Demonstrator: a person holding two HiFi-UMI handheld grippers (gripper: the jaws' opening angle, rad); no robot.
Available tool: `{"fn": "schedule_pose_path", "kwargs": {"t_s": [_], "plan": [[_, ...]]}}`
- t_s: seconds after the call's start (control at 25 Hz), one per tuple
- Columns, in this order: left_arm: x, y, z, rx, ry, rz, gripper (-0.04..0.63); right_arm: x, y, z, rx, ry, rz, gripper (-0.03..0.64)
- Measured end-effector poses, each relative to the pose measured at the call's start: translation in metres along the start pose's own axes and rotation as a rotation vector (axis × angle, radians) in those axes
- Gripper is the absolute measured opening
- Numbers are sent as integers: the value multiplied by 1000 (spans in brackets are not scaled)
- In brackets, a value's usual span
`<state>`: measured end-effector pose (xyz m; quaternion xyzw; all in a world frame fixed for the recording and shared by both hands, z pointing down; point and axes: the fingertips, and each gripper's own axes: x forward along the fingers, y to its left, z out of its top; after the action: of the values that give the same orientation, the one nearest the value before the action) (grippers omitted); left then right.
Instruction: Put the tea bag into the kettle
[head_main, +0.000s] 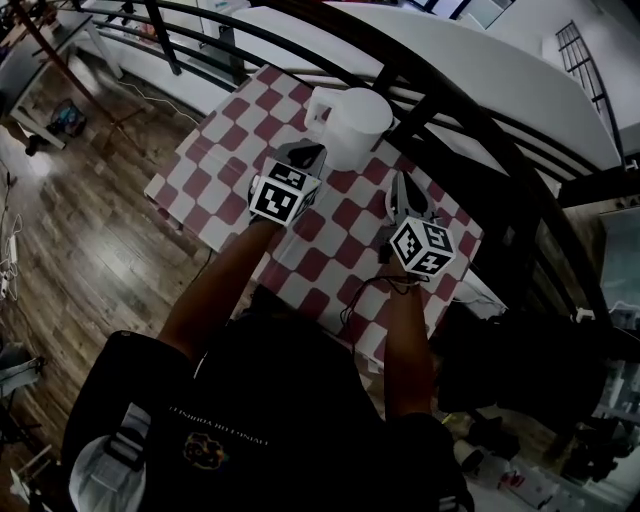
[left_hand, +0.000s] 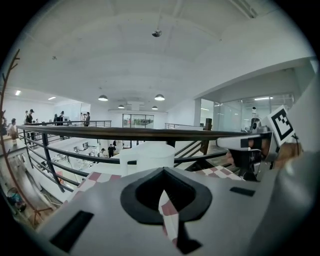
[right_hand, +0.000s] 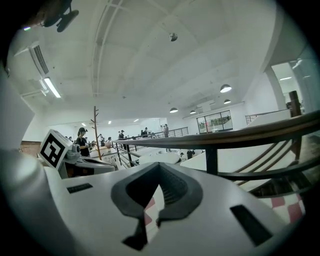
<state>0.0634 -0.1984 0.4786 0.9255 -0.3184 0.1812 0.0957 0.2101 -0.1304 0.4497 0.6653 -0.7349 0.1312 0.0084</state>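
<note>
Hovering above the red-and-white checked surface (head_main: 215, 190), both grippers point away from the person toward the black railing (head_main: 440, 100). The left gripper (head_main: 303, 155) has its jaws brought together, tip against tip, with nothing between them. Its own view shows only a sliver of checked cloth through the slit below the tips. The right gripper (head_main: 402, 188) is likewise closed and carries nothing.

The white kettle (head_main: 352, 122) stands upright on the far part of the surface, close to the railing. No view shows the tea bag. It is not in either pair of jaws or on the visible cloth. The head view does not reveal the kettle's inside, since its top reads as plain white and lid or open mouth cannot be told apart.

This would fit a tea bag already inside the kettle. It would equally fit one lying out of sight, perhaps under the grippers or the arms.

The relation that matters is the kettle's place against the jaws. It lies straight ahead of the left gripper, just beyond the tips, and sits dead centre in the left gripper view (left_hand: 150, 157). The right gripper stands off to the kettle's right and nearer the person, aimed past it at the railing. The left hand is therefore the nearer one. The kettle's long axis is vertical, so anything going in would have to come from above.
</note>
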Motion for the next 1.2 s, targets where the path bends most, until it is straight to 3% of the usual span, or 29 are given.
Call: {"fn": "schedule_pose_path", "kwargs": {"t_s": [0.48,0.72,0.92,1.08,1.2], "plan": [[-59,-70,-41,36,41,-100,3,-140,-14,0,31,-54,-121,11],[-90,-132,-57,11,33,-198,3,-208,0,-37,118,-32,-218,11],[-96,-177,-54,53,16,-263,3,-241,17,-63,219,-32,-217,11],[-96,-196,-50,110,12,-298,3,-244,23,-60,183,-29,-185,11],[-94,-199,-53,94,17,-300,3,-239,24,-55,151,-29,-182,11]]}}
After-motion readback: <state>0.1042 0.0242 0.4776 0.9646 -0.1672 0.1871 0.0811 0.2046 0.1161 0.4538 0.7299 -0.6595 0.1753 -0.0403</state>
